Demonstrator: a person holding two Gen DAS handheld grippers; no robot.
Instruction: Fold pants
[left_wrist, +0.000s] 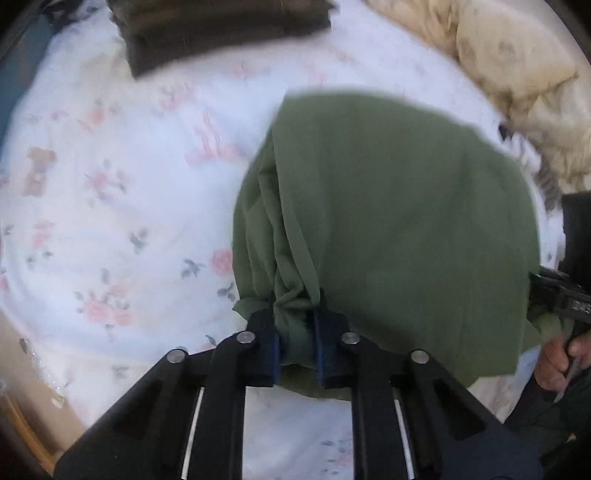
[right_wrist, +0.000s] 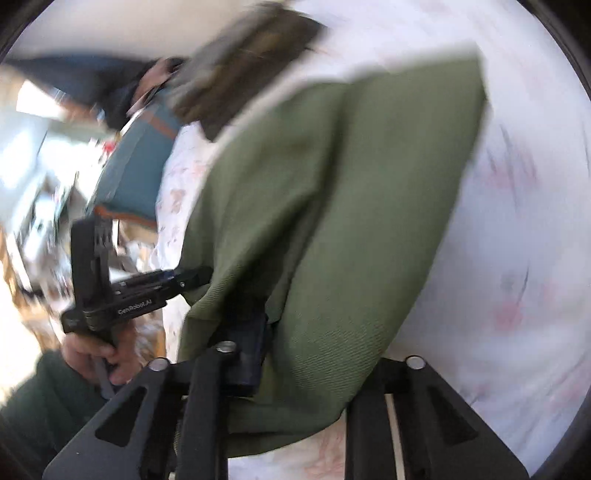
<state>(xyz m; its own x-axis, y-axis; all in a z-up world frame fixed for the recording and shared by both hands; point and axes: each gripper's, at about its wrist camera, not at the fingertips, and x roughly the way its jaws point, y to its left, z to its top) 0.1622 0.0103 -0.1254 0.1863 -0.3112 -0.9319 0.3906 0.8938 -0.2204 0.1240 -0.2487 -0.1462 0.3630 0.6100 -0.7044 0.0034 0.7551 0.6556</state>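
The green pants (left_wrist: 399, 221) hang folded over the floral bed sheet (left_wrist: 110, 206), held up at two corners. My left gripper (left_wrist: 297, 325) is shut on a bunched corner of the green pants. My right gripper shows at the right edge of the left wrist view (left_wrist: 554, 299), gripping the other corner. In the right wrist view the pants (right_wrist: 332, 221) drape over my right gripper (right_wrist: 280, 332) and hide its right finger; it is shut on the cloth. My left gripper also shows there (right_wrist: 184, 280), at the left.
A dark folded garment (left_wrist: 221, 33) lies at the far side of the bed. A cream quilt (left_wrist: 517, 81) is heaped at the upper right. A teal cushion (right_wrist: 136, 162) stands beside the bed at the left.
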